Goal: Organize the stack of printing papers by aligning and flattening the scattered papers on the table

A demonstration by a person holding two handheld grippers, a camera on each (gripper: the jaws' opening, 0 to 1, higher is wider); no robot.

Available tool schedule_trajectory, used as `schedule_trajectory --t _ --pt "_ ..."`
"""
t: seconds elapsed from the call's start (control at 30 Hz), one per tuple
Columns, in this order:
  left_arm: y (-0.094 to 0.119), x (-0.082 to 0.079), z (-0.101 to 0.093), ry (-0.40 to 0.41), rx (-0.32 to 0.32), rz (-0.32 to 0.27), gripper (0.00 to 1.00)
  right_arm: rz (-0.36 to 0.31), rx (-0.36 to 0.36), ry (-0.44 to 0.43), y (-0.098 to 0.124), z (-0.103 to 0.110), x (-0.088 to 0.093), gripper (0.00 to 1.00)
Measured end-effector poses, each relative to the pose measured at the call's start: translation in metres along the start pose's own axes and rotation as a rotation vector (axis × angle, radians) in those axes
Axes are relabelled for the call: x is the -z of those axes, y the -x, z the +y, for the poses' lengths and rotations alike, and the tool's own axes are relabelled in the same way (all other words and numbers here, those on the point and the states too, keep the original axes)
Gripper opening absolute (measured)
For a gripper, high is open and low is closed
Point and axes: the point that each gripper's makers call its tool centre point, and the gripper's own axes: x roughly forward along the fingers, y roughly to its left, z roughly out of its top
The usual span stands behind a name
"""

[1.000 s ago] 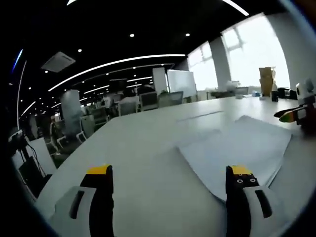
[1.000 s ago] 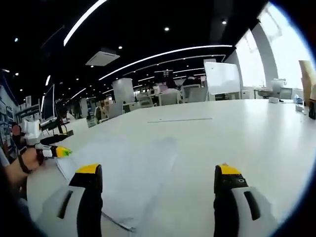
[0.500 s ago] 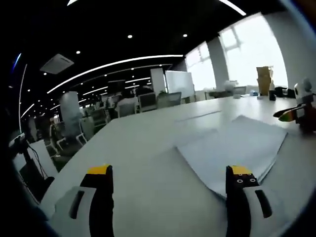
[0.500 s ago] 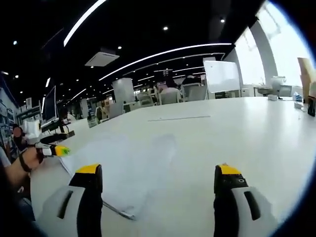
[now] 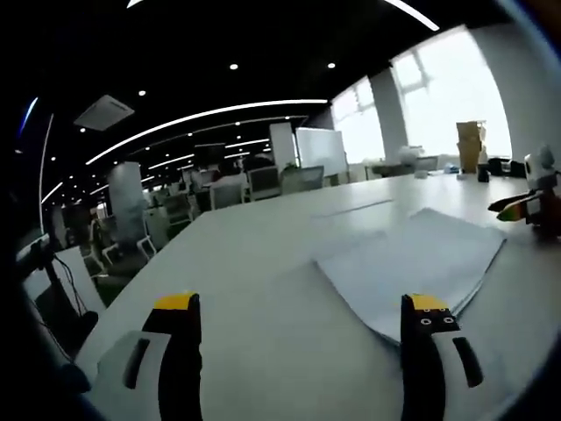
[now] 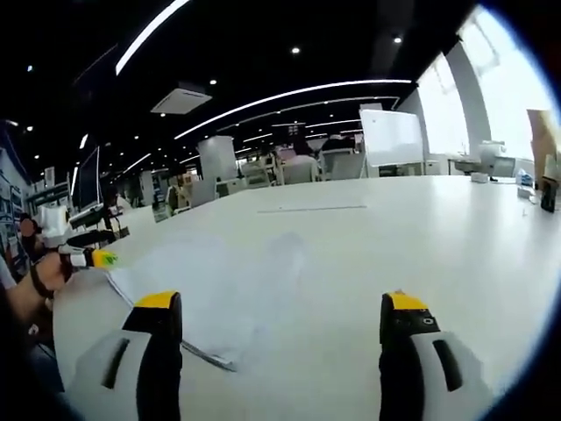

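Big open-plan office, ceiling light strips curving overhead, bright windows out at two o'clock, and a long white table (image 5: 263, 246) running away from us. The paper stack (image 5: 412, 263) lies flat on it, at about three o'clock of centre in the left gripper view and about nine o'clock in the right gripper view.

The left gripper (image 5: 298, 351) is spread wide with nothing between its jaws, hovering just short of the near corner of the stack. The right gripper (image 6: 280, 351) is just as wide open and empty, with the stack off beside its left jaw.

On progress: the sheets look roughly gathered, but the near edges fan out unevenly, so squaring isn't finished. Neither tool touches paper. I'd say aligning and pressing flat are both left to do.
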Motion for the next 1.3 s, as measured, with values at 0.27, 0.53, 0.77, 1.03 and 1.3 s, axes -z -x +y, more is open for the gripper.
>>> schedule_trajectory --t 0.27,0.53,0.77,1.03,1.3 --pt "0.013 -0.002 -0.003 -0.005 0.004 0.003 0.97 0.004 0.003 -0.004 0.008 -0.001 0.002 0.89" --pt "0.021 -0.004 -0.004 -0.008 0.015 0.006 0.97 0.001 -0.001 -0.015 0.015 0.001 0.0 0.89" --pt "0.023 -0.007 -0.005 -0.02 0.011 -0.001 0.97 -0.004 0.003 -0.016 0.02 -0.001 -0.003 0.88" --pt "0.029 -0.013 -0.005 0.001 0.023 -0.01 0.97 -0.008 0.002 -0.012 0.029 0.001 -0.007 0.88" --pt "0.036 -0.022 -0.007 -0.016 0.031 -0.011 0.97 -0.017 0.004 -0.007 0.04 0.0 -0.013 0.89"
